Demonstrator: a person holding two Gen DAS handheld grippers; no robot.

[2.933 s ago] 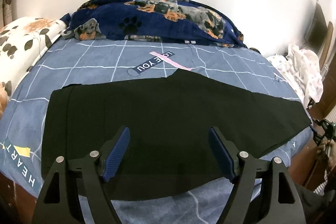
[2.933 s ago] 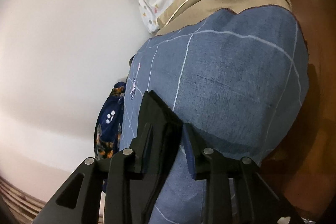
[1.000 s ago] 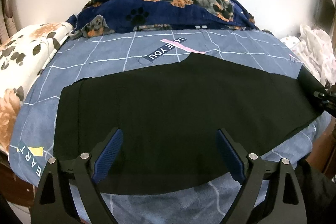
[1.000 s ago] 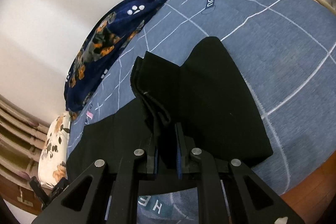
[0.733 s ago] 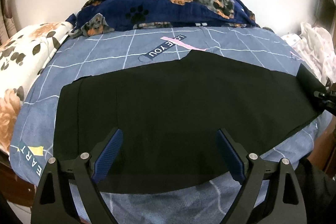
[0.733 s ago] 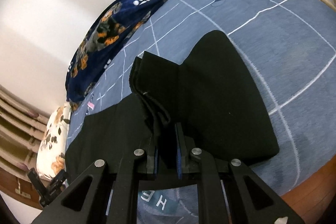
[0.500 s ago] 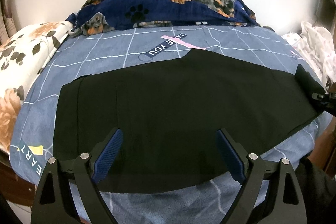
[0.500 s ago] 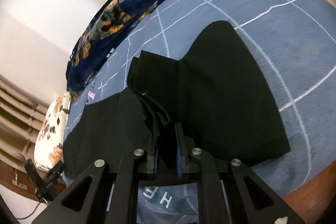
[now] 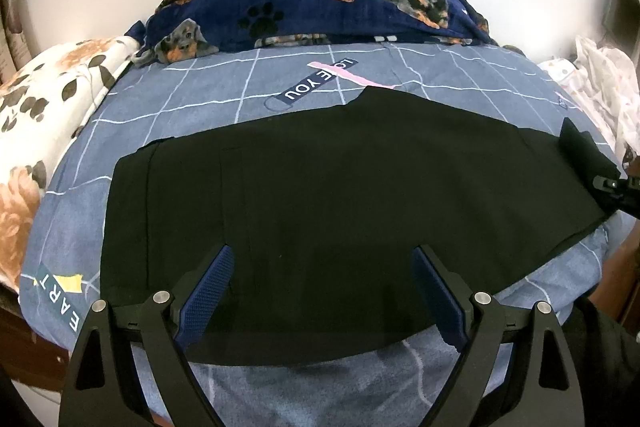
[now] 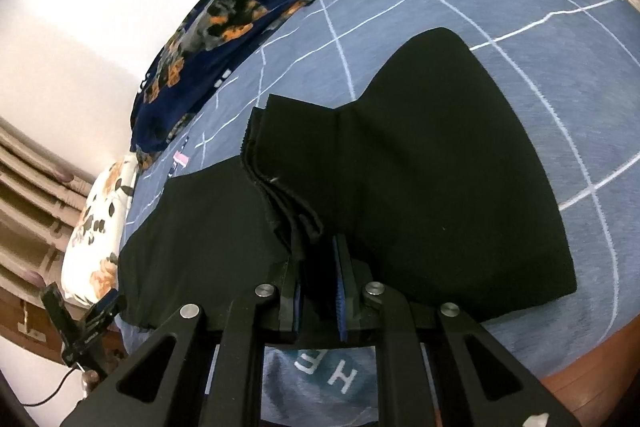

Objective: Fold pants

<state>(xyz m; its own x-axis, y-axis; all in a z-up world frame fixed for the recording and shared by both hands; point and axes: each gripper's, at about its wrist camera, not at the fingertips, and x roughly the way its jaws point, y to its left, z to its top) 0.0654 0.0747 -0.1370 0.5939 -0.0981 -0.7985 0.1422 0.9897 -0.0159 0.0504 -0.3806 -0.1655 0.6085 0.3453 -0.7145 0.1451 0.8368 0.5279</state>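
Observation:
Black pants [image 9: 340,195] lie spread across the blue checked bedsheet [image 9: 208,103], waistband to the left, leg ends to the right. My left gripper [image 9: 322,283] is open and empty, hovering over the pants' near edge. My right gripper [image 10: 318,291] is shut on the leg hem of the pants [image 10: 420,163], holding it lifted and folded over. It also shows at the right edge of the left wrist view [image 9: 612,187], with the raised hem [image 9: 580,151] in it.
A navy dog-print blanket [image 9: 320,7] lies along the wall behind the pants. A floral pillow [image 9: 36,107] sits at the left. White patterned cloth [image 9: 600,83] is heaped at the right. The bed's near edge drops to a wooden frame [image 10: 592,359].
My right gripper has carried the leg hem up off the bed edge and leftwards over the pants. My left gripper has stayed open over the near edge.

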